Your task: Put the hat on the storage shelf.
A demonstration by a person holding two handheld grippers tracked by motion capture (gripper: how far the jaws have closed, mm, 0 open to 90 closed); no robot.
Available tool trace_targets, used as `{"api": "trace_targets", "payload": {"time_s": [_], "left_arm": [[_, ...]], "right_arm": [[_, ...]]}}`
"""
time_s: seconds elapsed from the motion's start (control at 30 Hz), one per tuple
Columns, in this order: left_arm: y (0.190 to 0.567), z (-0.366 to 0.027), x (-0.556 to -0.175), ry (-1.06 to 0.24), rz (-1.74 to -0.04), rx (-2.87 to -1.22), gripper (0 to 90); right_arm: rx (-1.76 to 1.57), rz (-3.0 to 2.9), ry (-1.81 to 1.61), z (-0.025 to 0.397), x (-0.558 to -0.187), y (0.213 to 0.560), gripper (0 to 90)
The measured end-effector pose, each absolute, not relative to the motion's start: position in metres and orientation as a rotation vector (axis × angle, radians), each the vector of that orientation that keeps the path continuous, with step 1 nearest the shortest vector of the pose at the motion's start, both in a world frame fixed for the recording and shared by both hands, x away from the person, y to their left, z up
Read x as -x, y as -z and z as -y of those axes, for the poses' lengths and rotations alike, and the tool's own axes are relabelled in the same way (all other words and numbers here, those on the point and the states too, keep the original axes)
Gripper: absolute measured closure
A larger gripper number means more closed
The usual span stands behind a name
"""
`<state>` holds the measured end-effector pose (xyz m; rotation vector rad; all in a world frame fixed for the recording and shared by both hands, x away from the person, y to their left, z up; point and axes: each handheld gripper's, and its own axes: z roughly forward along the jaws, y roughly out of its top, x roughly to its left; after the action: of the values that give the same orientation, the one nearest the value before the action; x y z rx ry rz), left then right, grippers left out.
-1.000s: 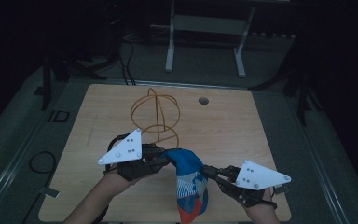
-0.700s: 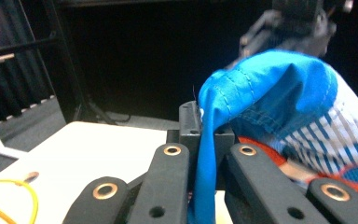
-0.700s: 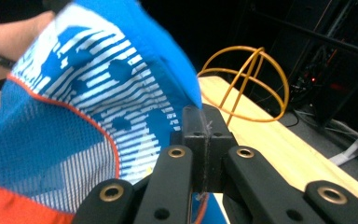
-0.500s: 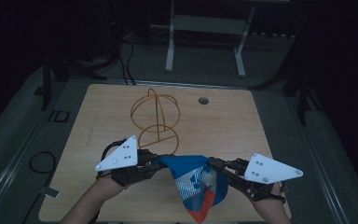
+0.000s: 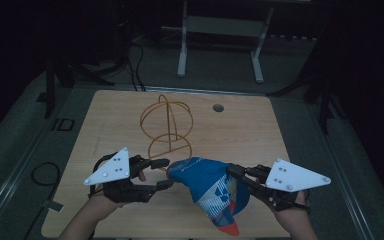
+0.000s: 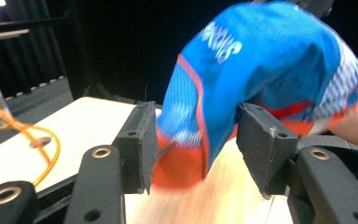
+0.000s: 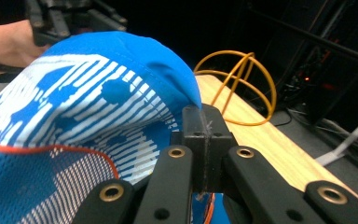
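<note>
A blue cap (image 5: 207,185) with a white pattern and an orange brim hangs just above the front of the wooden table (image 5: 240,130). My right gripper (image 5: 231,171) is shut on the cap's right edge; in the right gripper view the jaws pinch the blue fabric (image 7: 98,102) at the gripper's tip (image 7: 204,123). My left gripper (image 5: 163,173) is open at the cap's left side. In the left gripper view the cap (image 6: 261,70) reaches down between the spread jaws of that gripper (image 6: 200,154).
An orange wire stand (image 5: 167,125) made of hoops stands on the table behind the grippers, also seen as the wire stand (image 7: 242,84) beyond the cap. A small round hole (image 5: 218,107) lies near the table's far edge. Dark floor, cables and a metal frame surround the table.
Both hands have come down toward the table's front edge. The right gripper has moved right with the cap, which has spread wider. The left jaws now stand apart around its edge.
</note>
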<state>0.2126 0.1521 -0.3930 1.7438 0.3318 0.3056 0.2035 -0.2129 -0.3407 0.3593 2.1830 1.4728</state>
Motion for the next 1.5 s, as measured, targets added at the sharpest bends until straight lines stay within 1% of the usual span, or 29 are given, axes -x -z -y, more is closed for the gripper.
{"api": "trace_targets", "payload": {"time_s": [0.07,0.13,0.17,0.2,0.23,0.27,0.3,0.33,0.4,0.43,0.47,0.53,0.63,0.7,0.73,0.8,1.03,1.27,1.5], "left_arm": [[0.398,-0.159,-0.209,-0.319,-0.353,-1.744,45.7],[0.406,-0.165,-0.206,-0.319,-0.377,-1.738,42.0],[0.406,-0.165,-0.206,-0.319,-0.377,-1.738,41.4],[0.414,-0.171,-0.204,-0.323,-0.407,-1.727,41.4],[0.416,-0.173,-0.204,-0.318,-0.419,-1.725,36.4],[0.422,-0.175,-0.203,-0.317,-0.437,-1.725,36.0],[0.429,-0.177,-0.202,-0.331,-0.458,-1.718,32.9],[0.434,-0.178,-0.202,-0.334,-0.470,-1.723,27.7],[0.444,-0.181,-0.200,-0.338,-0.499,-1.713,24.5],[0.450,-0.181,-0.200,-0.357,-0.519,-1.714,20.5],[0.457,-0.181,-0.199,-0.382,-0.545,-1.731,14.5],[0.467,-0.180,-0.196,-0.428,-0.572,-1.745,10.3],[0.485,-0.180,-0.194,-0.460,-0.639,-1.749,2.3],[0.500,-0.180,-0.192,-0.483,-0.696,-1.744,1.9],[0.500,-0.180,-0.192,-0.483,-0.696,-1.744,1.5],[0.512,-0.181,-0.190,-0.513,-0.739,-1.739,1.4],[0.538,-0.190,-0.190,-0.554,-0.874,-1.646,1.4],[0.547,-0.195,-0.191,-0.577,-0.892,-1.659,1.5],[0.550,-0.193,-0.191,-0.588,-0.880,-1.664,1.5]], "right_arm": [[-0.363,-2.175,-1.479,0.215,-0.204,0.337,90.0],[-0.374,-2.158,-1.479,0.217,-0.206,0.333,90.0],[-0.374,-2.158,-1.479,0.217,-0.206,0.333,90.0],[-0.378,-2.153,-1.480,0.218,-0.208,0.332,90.0],[-0.391,-2.138,-1.483,0.219,-0.212,0.328,90.0],[-0.395,-2.136,-1.480,0.220,-0.213,0.327,90.0],[-0.397,-2.131,-1.478,0.220,-0.216,0.325,90.0],[-0.404,-2.121,-1.473,0.219,-0.219,0.323,90.0],[-0.414,-2.108,-1.470,0.219,-0.225,0.319,90.0],[-0.422,-2.100,-1.473,0.218,-0.228,0.316,90.0],[-0.427,-2.094,-1.476,0.217,-0.231,0.314,90.0],[-0.431,-2.078,-1.473,0.215,-0.239,0.308,90.0],[-0.436,-2.063,-1.469,0.209,-0.249,0.300,90.0],[-0.443,-2.060,-1.468,0.204,-0.257,0.295,90.0],[-0.443,-2.060,-1.468,0.204,-0.257,0.295,90.0],[-0.452,-2.057,-1.460,0.194,-0.270,0.288,90.0],[-0.466,-2.049,-1.420,0.166,-0.301,0.272,90.0],[-0.497,-2.045,-1.409,0.135,-0.333,0.264,90.0],[-0.527,-2.111,-1.433,0.095,-0.359,0.273,90.0]]}}
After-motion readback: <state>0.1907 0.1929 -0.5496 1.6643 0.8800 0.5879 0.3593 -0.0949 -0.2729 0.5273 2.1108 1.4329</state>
